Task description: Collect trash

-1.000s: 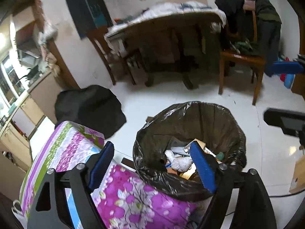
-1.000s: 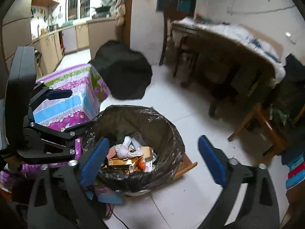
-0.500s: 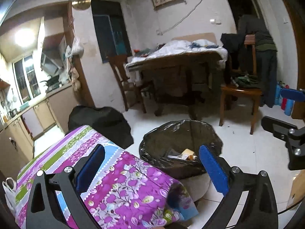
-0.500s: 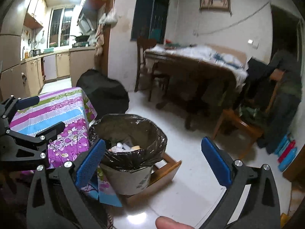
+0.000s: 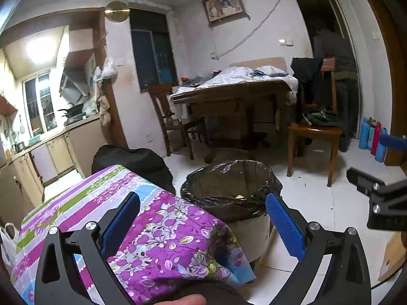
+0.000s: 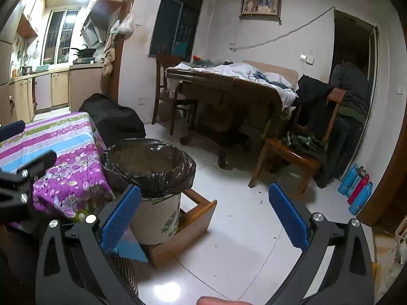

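Your bag-lined round trash bin stands on the floor just right of the floral-clothed desk; behind it, the wooden dining table.

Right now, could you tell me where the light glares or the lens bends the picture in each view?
Left wrist view: the kitchen ceiling lamp blows out white, and the door frame bows at the edge. Right wrist view: a bright reflection sits on the floor tiles, and the corners go black.

The white tiled floor carries a bin with black bag, standing in a low wooden tray. Beside it a table under flowered cloth. Chairs stand further.
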`<act>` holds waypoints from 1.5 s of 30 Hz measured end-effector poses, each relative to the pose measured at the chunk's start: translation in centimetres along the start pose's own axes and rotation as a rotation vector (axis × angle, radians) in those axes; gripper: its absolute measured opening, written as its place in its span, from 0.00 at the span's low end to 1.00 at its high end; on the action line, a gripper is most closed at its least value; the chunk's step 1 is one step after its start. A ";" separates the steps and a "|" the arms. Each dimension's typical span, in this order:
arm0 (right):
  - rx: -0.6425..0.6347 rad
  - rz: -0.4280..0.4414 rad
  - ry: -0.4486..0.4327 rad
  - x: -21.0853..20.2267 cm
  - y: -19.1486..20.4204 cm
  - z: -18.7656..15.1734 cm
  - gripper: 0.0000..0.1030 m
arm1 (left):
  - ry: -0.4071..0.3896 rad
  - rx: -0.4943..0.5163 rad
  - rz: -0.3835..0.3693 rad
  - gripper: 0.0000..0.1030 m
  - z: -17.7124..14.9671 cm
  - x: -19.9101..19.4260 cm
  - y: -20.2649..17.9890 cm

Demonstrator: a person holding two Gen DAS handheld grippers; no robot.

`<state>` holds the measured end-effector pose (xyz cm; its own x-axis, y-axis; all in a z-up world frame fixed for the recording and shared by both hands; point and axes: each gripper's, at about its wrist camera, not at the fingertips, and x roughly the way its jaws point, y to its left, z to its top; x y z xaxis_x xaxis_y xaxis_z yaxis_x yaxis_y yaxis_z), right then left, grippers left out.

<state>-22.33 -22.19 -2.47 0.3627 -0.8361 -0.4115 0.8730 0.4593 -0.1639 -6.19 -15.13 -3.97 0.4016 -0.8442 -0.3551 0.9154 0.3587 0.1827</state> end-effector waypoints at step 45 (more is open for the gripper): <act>0.018 0.114 0.029 0.4 1.3 -1.3 0.95 | 0.028 -0.040 0.107 0.96 -1.2 -1.8 0.0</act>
<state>-21.50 -21.53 -3.99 0.4506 -0.7695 -0.4526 0.8325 0.5453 -0.0983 -6.90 -13.15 -4.43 0.4972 -0.7891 -0.3608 0.8674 0.4621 0.1846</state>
